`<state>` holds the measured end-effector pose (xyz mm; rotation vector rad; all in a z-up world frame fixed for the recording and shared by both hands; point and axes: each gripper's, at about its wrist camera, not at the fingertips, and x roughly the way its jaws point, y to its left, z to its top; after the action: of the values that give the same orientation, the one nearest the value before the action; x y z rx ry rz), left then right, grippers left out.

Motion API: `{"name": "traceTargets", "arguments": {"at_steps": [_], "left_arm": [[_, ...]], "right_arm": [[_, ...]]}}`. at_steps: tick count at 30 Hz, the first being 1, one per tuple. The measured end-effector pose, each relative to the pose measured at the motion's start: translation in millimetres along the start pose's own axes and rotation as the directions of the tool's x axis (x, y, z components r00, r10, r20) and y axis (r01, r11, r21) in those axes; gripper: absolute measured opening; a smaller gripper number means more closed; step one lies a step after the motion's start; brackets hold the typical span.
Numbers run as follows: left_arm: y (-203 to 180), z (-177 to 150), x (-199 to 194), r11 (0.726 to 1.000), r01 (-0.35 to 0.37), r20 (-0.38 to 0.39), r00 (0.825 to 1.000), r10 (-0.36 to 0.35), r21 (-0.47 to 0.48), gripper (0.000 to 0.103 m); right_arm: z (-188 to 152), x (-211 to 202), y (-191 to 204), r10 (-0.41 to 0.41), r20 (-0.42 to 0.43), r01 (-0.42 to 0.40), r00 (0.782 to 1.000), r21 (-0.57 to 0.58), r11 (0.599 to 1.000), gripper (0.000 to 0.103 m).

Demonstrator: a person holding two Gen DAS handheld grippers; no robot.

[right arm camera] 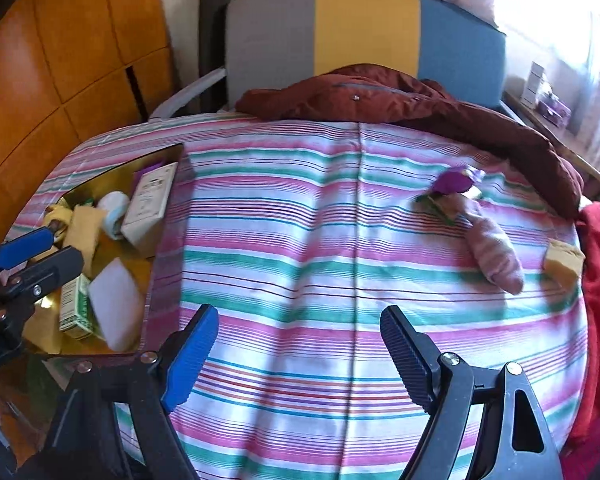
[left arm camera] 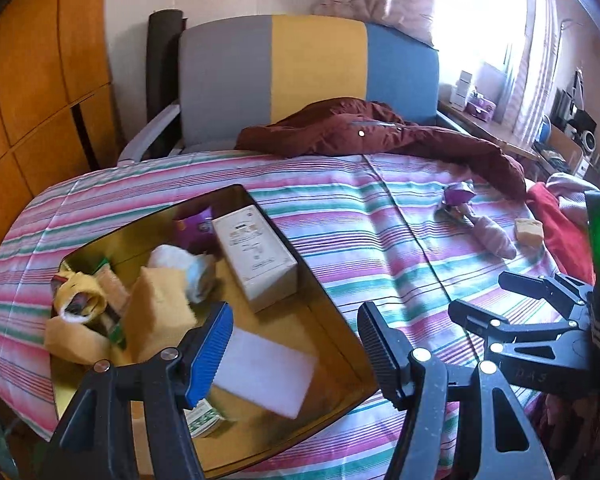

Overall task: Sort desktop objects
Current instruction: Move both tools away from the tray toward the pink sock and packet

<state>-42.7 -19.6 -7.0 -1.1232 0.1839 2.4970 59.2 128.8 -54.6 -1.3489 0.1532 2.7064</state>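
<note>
On the striped bedspread point(right arm camera: 300, 240), a gold tray point(left arm camera: 332, 312) serves as the landmark. Inside the tray lie a white box point(left arm camera: 256, 260), a white sponge block point(left arm camera: 266, 376), a yellow sponge point(left arm camera: 160, 312), a small green-printed carton point(left arm camera: 204, 420), a yellow cloth item point(left arm camera: 76, 304) and a white rolled item point(left arm camera: 180, 260).

Left gripper point(left arm camera: 296, 360) hangs over the near right part of the tray; its fingers stand apart with nothing between them. The white sponge block lies below and between them, not gripped.

Right gripper point(right arm camera: 300, 360) is to the right of the tray, over bare bedspread. Its fingers stand wide apart, nothing between them, and are opening.

Well to the right of the tray, still on the bedspread, lie a purple wrapper point(right arm camera: 456, 180), a pink rolled sock point(right arm camera: 496, 252) touching it, and a second yellow sponge point(right arm camera: 564, 264) just beside the sock.

Beyond the tray, a maroon jacket point(right arm camera: 380, 96) lies at the far edge of the bed, in front of a grey, yellow and blue chair back point(right arm camera: 364, 28).
</note>
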Motion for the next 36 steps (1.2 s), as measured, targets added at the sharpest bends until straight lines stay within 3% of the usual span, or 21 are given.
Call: {"name": "traceTargets", "arguments": {"at_steps": [25, 36], "left_arm": [[-39.5, 2.6, 22.2, 0.994, 0.085, -0.063, 0.995, -0.08, 0.07, 0.066], [-55.3, 8.3, 31.3, 0.989, 0.109, -0.08, 0.992, -0.101, 0.102, 0.066]], "right_arm": [[-24.8, 2.3, -118.4, -0.065, -0.12, 0.094, 0.991, 0.253, 0.963, 0.083], [-6.8, -7.9, -164.6, -0.094, -0.103, 0.122, 0.99, 0.314, 0.942, 0.083]]}}
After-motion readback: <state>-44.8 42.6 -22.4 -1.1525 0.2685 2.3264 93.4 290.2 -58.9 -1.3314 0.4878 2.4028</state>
